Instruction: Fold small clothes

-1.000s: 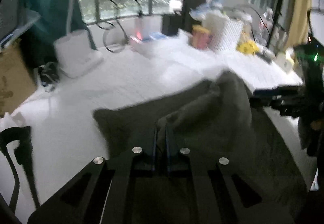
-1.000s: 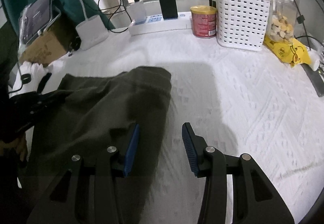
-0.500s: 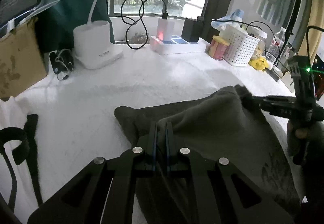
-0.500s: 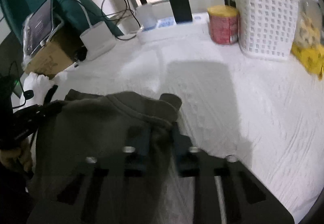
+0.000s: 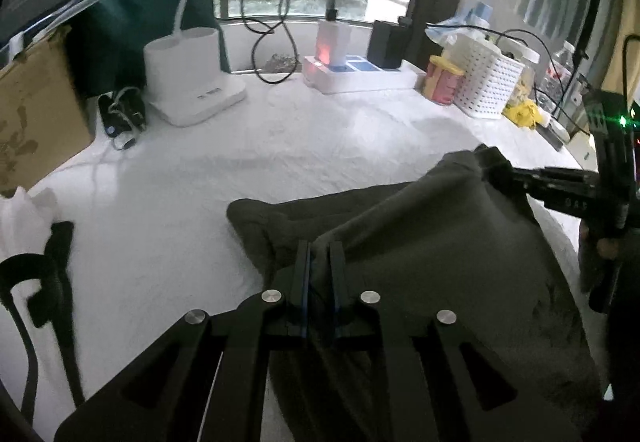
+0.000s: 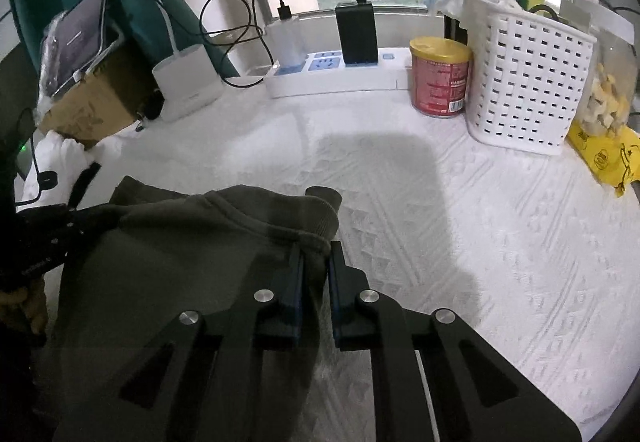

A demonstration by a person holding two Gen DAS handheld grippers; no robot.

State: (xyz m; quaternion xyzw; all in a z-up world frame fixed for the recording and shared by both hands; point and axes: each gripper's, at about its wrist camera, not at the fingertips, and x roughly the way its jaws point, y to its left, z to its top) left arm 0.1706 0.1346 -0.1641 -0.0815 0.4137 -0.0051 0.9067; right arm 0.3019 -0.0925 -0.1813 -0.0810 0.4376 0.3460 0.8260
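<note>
Left gripper (image 5: 319,262): clamped on olive garment (image 5: 440,242).
Right gripper (image 6: 315,266): clamped on the garment's ribbed hem (image 6: 296,214), seen only in right view.

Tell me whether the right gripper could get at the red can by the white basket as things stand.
Probably not right away. The bare white cloth between the right gripper and the red can leaves the path free, but its jaws are clamped on the dark garment, which it would have to drop first.

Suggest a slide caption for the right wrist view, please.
Right gripper pinching the edge of a dark olive garment on a white textured cloth.
</note>
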